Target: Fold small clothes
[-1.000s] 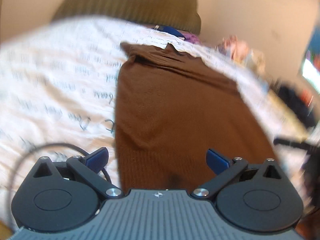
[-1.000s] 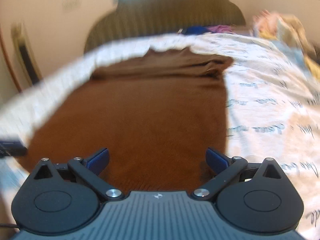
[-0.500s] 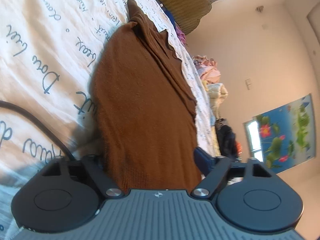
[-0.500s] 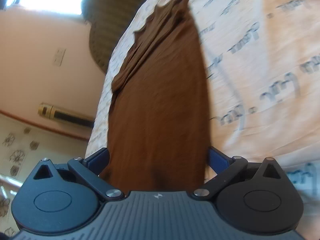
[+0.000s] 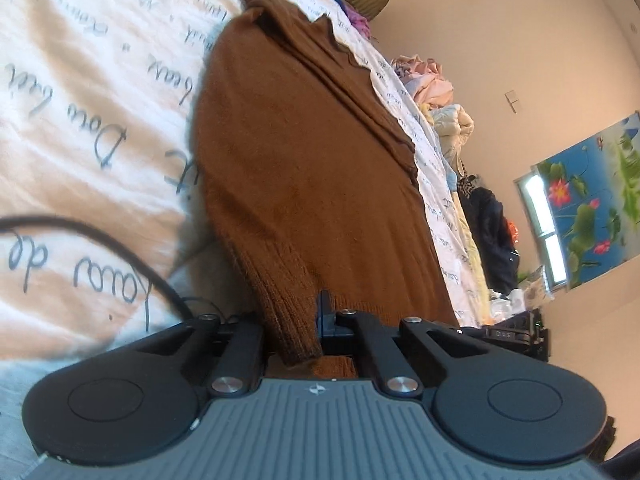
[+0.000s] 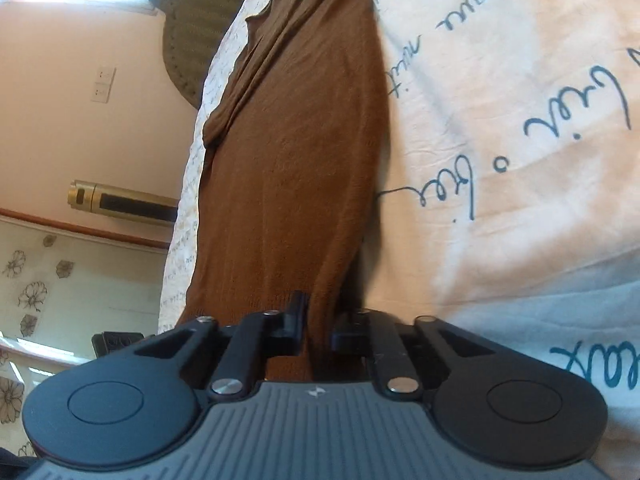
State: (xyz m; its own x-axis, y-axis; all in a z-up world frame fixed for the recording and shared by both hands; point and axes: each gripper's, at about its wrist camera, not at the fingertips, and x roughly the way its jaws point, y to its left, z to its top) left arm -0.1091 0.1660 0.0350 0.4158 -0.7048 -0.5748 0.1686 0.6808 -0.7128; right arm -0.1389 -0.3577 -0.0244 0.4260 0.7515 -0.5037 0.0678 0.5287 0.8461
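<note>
A brown knitted garment (image 5: 304, 152) lies stretched out on a white bedsheet with blue handwriting print (image 5: 80, 92). My left gripper (image 5: 294, 322) is shut on the garment's near ribbed hem, and a fold of the knit bulges between its fingers. In the right wrist view the same brown garment (image 6: 296, 140) runs away from the camera. My right gripper (image 6: 316, 326) is shut on the other near corner of that hem. Both views are rolled sideways, so the bed looks tilted.
A black cable (image 5: 100, 236) lies on the sheet at the left. A pile of clothes (image 5: 436, 92) sits by the bed's far edge, near a flower poster (image 5: 592, 200). A dark ribbed cushion (image 6: 192, 20) stands at the bed's head, beside a wall unit (image 6: 120, 200).
Both grippers dropped to the garment's near hem, rolled sideways, and went from wide open to shut on the knit. The hem now bunches between each pair of fingers.
</note>
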